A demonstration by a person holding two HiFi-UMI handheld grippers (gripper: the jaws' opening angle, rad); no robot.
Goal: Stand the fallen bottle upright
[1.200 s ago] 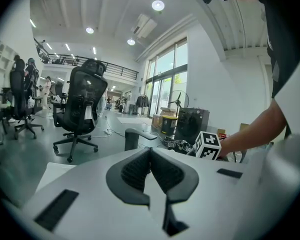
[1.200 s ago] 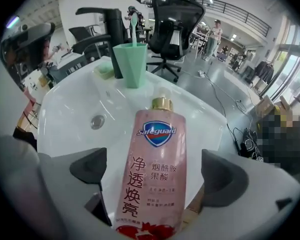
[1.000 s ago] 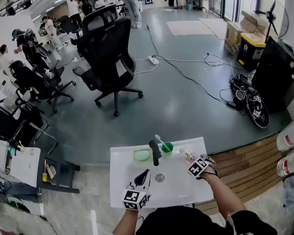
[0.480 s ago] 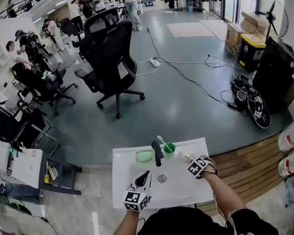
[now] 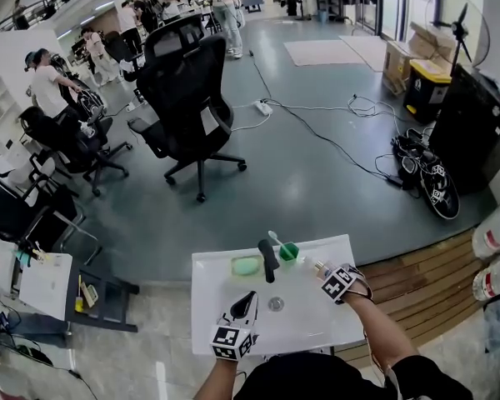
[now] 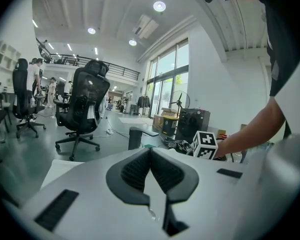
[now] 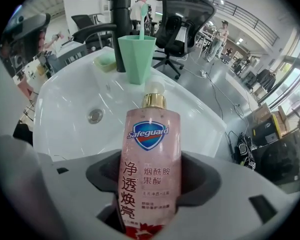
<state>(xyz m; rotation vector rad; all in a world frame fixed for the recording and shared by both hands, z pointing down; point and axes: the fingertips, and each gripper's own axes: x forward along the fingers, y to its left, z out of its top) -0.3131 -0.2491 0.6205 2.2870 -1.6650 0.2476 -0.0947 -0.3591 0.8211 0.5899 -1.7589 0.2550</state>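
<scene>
A pink Safeguard soap bottle (image 7: 150,169) with a gold collar and white pump fills the right gripper view, lengthwise between the jaws, its pump end toward the green cup (image 7: 136,59). My right gripper (image 7: 152,184) is shut on the bottle's body, and both pads press its sides. In the head view the bottle (image 5: 319,267) is at the right side of the white sink (image 5: 208,307), under my right gripper (image 5: 325,273). Whether the bottle still rests on the sink I cannot tell. My left gripper (image 5: 248,294) hovers over the sink's front left, shut and holding nothing, its pads meeting (image 6: 150,151).
A black faucet (image 5: 267,257) stands at the sink's back, with a green soap dish (image 5: 246,266) to its left and the green cup (image 5: 288,251) holding a toothbrush to its right. The drain (image 5: 276,303) is mid-basin. Wooden flooring and large water bottles (image 5: 493,232) lie to the right.
Neither gripper has visibly shifted. The right one stays at the bottle by the sink's right side. The head view has drifted slightly, and people in the background have moved.
</scene>
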